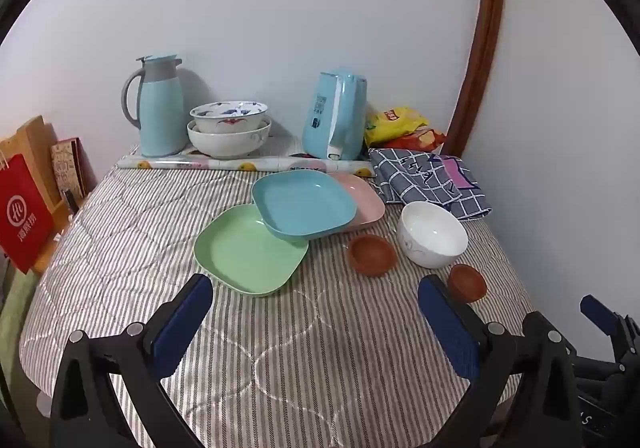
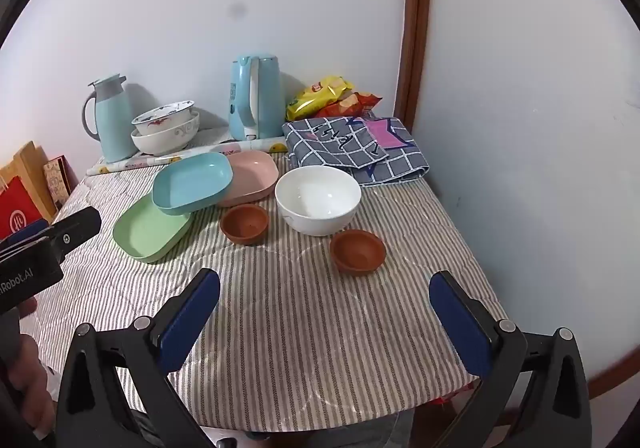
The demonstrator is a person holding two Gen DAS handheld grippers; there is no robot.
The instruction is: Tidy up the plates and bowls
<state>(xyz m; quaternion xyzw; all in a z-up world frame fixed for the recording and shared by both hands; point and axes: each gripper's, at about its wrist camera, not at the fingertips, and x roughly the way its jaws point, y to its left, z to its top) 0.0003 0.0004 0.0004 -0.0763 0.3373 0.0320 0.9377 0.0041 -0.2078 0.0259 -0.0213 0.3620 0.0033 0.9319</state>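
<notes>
We hold both tools back over the near edge of the striped table (image 2: 304,348), the left gripper (image 1: 316,308) and the right gripper (image 2: 325,304) each spread wide and carrying nothing — so we judge the sorting has not begun. Nearest the right gripper, toward the right edge, sits one small brown bowl (image 2: 357,250); a second brown bowl (image 2: 245,224) lies further in, just left of the white bowl (image 2: 318,199) at mid-table. Left of these the green plate (image 2: 151,230) lies flat, with the blue plate (image 2: 193,182) propped on it and on the pink plate (image 2: 253,176) behind. The next move, we think, calls for nesting like with like — perhaps the near brown bowl first, pinched by its rim. The near half of the table is open, giving room to work; the far edge is crowded with the stacked patterned bowls (image 2: 166,127), thermos jug (image 2: 109,119), kettle (image 2: 254,97) and checked cloth (image 2: 352,147).
</notes>
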